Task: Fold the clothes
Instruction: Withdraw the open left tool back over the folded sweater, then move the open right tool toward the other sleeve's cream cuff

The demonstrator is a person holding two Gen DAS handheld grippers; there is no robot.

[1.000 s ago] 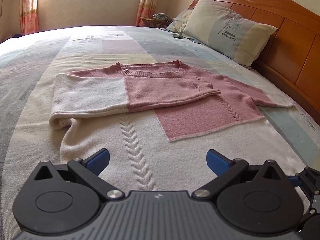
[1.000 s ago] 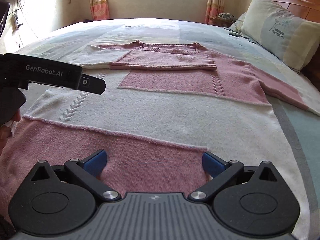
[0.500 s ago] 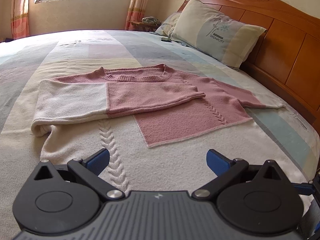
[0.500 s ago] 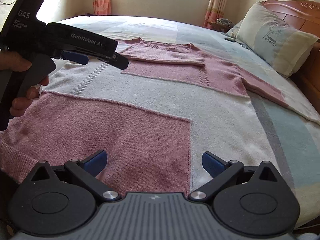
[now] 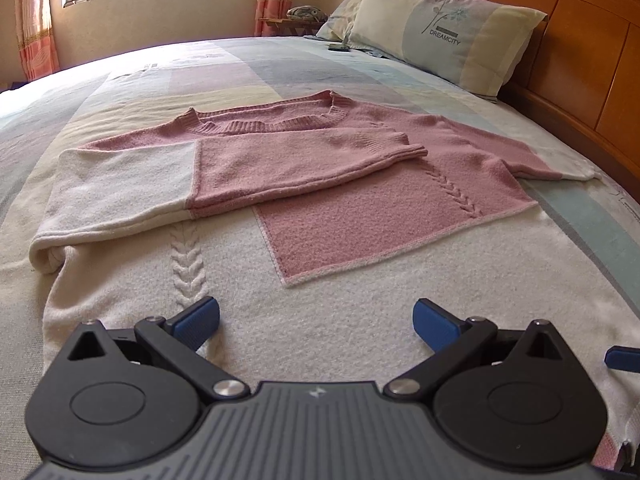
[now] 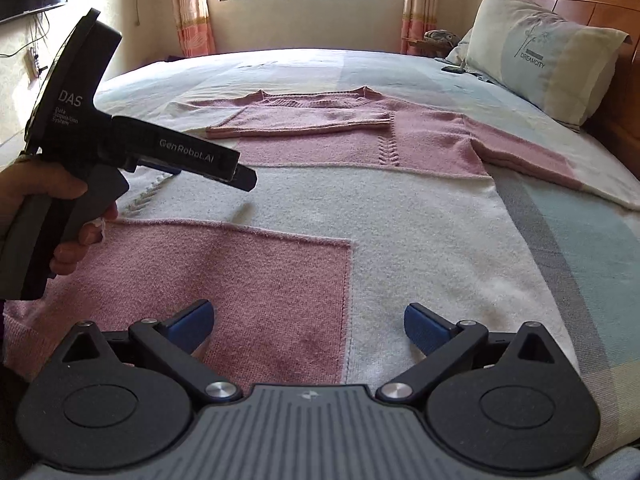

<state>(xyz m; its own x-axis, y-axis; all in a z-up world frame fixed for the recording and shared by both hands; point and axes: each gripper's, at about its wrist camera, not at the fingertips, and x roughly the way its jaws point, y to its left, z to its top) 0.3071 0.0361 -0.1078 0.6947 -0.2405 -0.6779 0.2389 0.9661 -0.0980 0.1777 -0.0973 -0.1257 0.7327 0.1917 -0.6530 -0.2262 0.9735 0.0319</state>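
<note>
Hovering low over the near end of the sweater (image 5: 360, 280), the left gripper (image 5: 316, 320) has its jaws spread wide with nothing between them; the right gripper (image 6: 308, 322) likewise hangs with jaws spread and empty, above the pink panel by the hem. The pink-and-cream knitted sweater lies flat on the bed (image 6: 580, 240), neck toward the window and hem toward the cameras.

One fold looks finished: the left sleeve (image 5: 240, 164) is laid across the chest, its cuff ending just past the cable stitch. The right sleeve (image 6: 532, 160) is stretched out sideways toward the headboard, not yet brought in, and the body is at full length. By my reckoning the job is under halfway, with that sleeve and the lengthwise folds left.

In the right wrist view, a hand (image 6: 36, 196) grips the left tool, whose body reads "DAS", "Data Acquisition System" and "GenRobot.AI". The pillow (image 5: 452, 28) against the headboard carries the word "DREAMCITY" under a flower print.
</note>
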